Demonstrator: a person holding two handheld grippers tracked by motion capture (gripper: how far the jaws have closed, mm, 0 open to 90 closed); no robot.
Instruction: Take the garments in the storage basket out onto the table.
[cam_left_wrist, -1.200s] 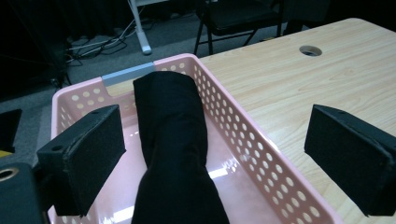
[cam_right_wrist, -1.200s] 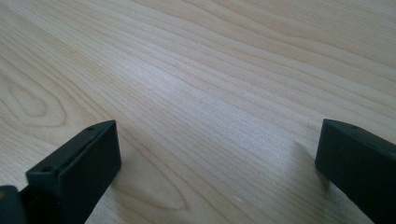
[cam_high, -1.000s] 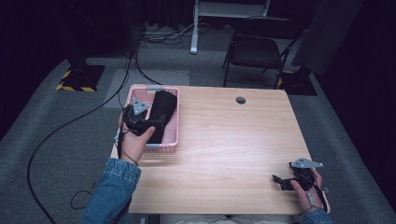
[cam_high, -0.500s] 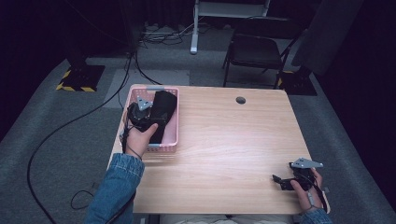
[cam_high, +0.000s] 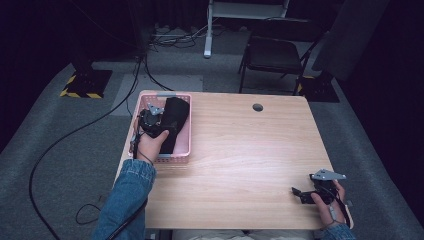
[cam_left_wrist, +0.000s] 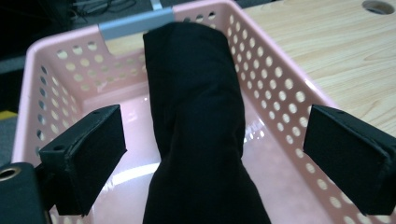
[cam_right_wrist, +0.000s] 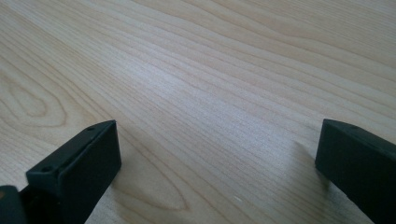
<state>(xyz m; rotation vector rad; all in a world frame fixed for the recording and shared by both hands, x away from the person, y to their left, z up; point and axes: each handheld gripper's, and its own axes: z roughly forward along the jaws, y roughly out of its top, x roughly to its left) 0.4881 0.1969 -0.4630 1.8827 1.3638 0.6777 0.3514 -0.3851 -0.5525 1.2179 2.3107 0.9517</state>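
While over basket (cam_high: 182, 150), left gripper (cam_left_wrist: 210, 154) agape.

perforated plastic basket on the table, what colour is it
Pink, with a grey strip on its far rim; the perforated plastic basket shows best in the left gripper view.

Dark room; grey carpet (cam_high: 60, 150); folding chair (cam_high: 275, 55)

A folding chair (cam_high: 280, 55) stands beyond the wooden table (cam_high: 240, 150), near a cable hole (cam_high: 257, 107).
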